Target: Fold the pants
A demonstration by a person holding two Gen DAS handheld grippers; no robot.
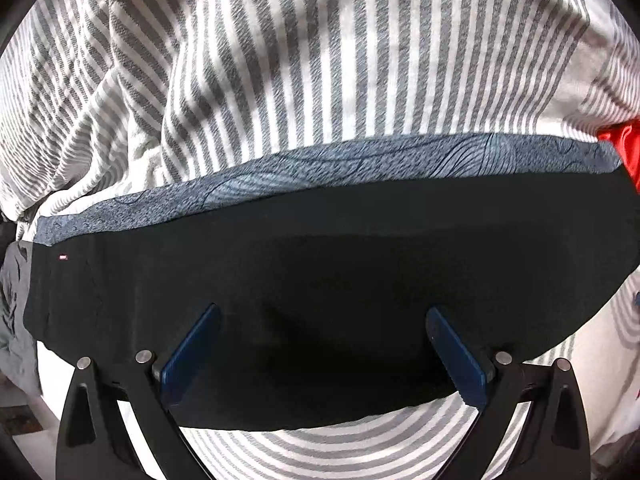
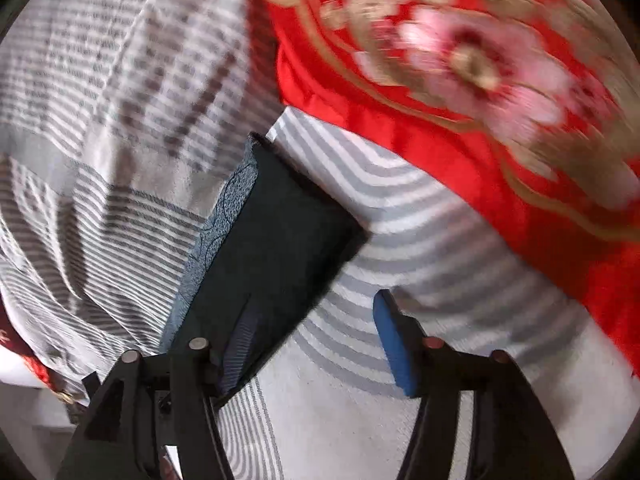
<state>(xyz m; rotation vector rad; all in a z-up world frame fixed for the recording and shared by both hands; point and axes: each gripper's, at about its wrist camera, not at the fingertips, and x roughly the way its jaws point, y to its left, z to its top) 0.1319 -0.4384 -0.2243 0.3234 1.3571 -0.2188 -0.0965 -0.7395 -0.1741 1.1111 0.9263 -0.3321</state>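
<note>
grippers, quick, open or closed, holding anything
left gripper: open above the black pants, gripping nothing
right gripper: open, nothing gripped

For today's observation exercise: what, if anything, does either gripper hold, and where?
Nothing is held. The left gripper stands open over the dark pants; the right gripper is open too.

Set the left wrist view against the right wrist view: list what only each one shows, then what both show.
Only the left wrist view: the left claw, open, above the dark folded pants, and a small red-and-white tag on them.

Only the right wrist view: the right claw, open, beside the pants' narrow end, and the floral pattern on the red blanket, blurred.

Both: the dark pants with the blue patterned fabric along one edge, the grey-and-white striped bedding, and the red blanket, only a corner in the left view.
</note>
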